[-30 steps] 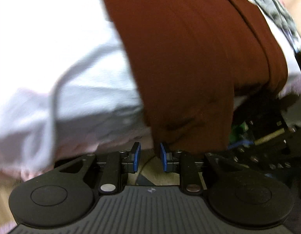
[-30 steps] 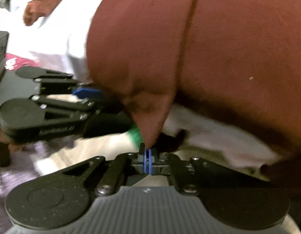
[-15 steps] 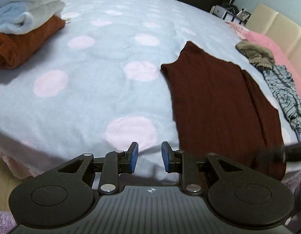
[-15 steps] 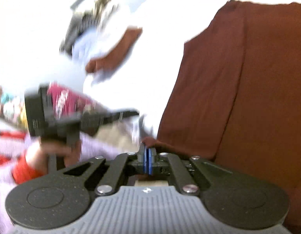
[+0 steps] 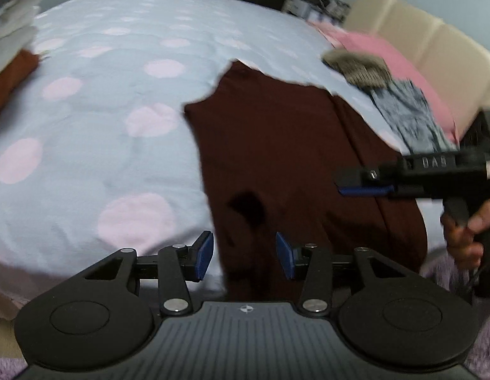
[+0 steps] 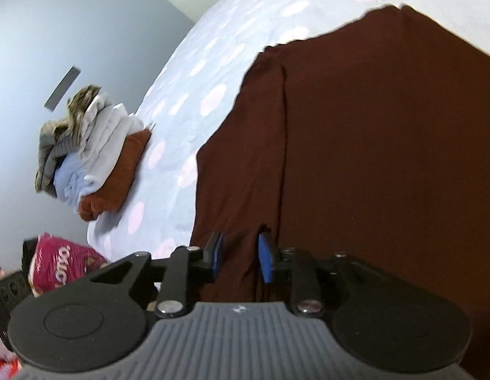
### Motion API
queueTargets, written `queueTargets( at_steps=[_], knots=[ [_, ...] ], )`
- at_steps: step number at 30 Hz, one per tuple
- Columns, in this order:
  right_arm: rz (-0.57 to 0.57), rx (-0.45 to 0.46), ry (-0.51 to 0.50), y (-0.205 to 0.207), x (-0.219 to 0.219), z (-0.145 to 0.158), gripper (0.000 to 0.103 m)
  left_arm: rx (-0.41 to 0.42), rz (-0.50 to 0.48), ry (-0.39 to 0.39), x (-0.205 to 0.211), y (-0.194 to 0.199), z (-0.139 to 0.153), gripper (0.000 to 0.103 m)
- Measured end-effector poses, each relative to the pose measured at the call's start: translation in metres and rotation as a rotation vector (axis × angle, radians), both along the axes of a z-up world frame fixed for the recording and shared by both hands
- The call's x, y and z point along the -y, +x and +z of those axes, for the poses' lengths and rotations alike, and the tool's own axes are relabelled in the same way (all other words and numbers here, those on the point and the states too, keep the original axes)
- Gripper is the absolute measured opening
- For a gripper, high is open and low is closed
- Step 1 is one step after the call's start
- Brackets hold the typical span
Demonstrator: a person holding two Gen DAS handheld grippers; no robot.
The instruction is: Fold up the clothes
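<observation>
My left gripper [image 5: 243,255] and right gripper [image 6: 238,256] both stand with jaws parted, holding nothing. The maroon garment [image 5: 295,158] lies flat on the bed [image 5: 102,110], its near hem overhanging. I'd pinch both near corners evenly, then lift.

The bed [image 5: 102,120] is covered by a pink-dotted blue sheet; a maroon garment [image 5: 276,158] is spread on it, a stack of folded clothes [image 6: 89,155] well apart.

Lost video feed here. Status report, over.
Left gripper open, right gripper open. Maroon garment flat on polka-dot bed, unheld. Nothing in the way.
</observation>
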State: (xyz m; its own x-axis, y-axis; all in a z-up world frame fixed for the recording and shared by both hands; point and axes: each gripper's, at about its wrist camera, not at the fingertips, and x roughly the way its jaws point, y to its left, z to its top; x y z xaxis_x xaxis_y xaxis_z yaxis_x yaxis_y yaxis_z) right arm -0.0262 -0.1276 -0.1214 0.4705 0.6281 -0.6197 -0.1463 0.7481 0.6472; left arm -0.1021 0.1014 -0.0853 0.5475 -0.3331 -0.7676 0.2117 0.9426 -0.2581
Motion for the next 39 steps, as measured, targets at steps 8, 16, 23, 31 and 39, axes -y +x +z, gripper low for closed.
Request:
queueTargets(
  at_steps=[8, 16, 23, 31, 39],
  knots=[
    [0.111, -0.024, -0.108, -0.02, -0.015, -0.002, 0.029, -0.126, -0.117, 0.075, 0.026, 0.001, -0.028, 0.034],
    [0.211, -0.007, -0.216, -0.035, -0.016, -0.002, 0.034, -0.161, -0.165, 0.107, 0.04, 0.005, -0.048, 0.009],
    [0.389, 0.141, -0.374, -0.057, -0.049, 0.013, 0.042, -0.155, -0.112, -0.103, 0.018, 0.005, -0.034, 0.003],
    [0.565, 0.325, -0.505, -0.093, -0.087, 0.02, 0.047, -0.137, -0.042, -0.423, 0.0, 0.019, -0.017, 0.003],
    [0.47, 0.443, -0.537, -0.099, -0.084, 0.035, 0.055, -0.135, -0.028, -0.649, 0.003, 0.033, -0.011, 0.003]
  ],
)
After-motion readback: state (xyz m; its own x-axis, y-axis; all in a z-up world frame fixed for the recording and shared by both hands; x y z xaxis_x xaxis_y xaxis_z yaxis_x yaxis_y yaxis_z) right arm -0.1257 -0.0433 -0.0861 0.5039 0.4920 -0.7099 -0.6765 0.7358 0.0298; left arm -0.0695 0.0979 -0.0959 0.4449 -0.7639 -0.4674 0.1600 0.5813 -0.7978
